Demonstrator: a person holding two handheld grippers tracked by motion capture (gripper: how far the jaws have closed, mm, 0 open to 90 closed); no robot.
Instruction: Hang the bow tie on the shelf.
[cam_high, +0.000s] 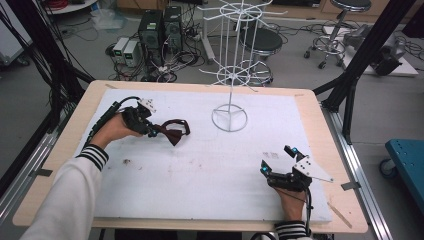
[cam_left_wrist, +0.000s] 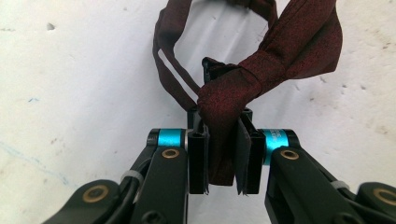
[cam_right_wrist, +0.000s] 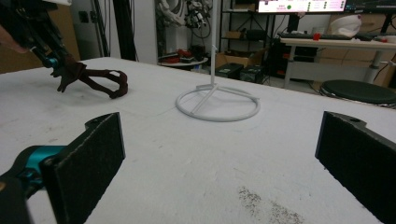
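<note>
A white sheet (cam_high: 210, 165) covers most of the wooden worktop (cam_high: 320, 125), marked here and there with dark smudges.

On the left side, the person's left hand (cam_high: 114, 129) holds the left claw (cam_high: 159, 132) low over the sheet. Its two jaws are closed on a dark red bow tie (cam_high: 176, 131). In the left gripper view the fabric of the bow tie (cam_left_wrist: 243, 84) is pinched between the pads just below the knot, with one wing spreading to the upper right and the thin neck strap looping away to the upper left. A small black clasp sits behind the knot. The tie hangs beyond the jaws towards the middle of the worktop; whether it touches the sheet cannot be told.

Farther back, near the middle of the worktop, stands a white wire display rack (cam_high: 231, 75), upright on a ring-shaped base, well apart from the tie. The right gripper view shows that base (cam_right_wrist: 217, 103) beyond the jaws, with the tie (cam_right_wrist: 100, 79) off to the far left.

At the near right, the right hand (cam_high: 289, 199) holds the right claw (cam_high: 278, 160) with its jaws spread wide and nothing between them.

No writing, label or brand can be read on any of these things. A small grey printed patch lies on the sheet just beyond the right claw, too blurred to read.
</note>
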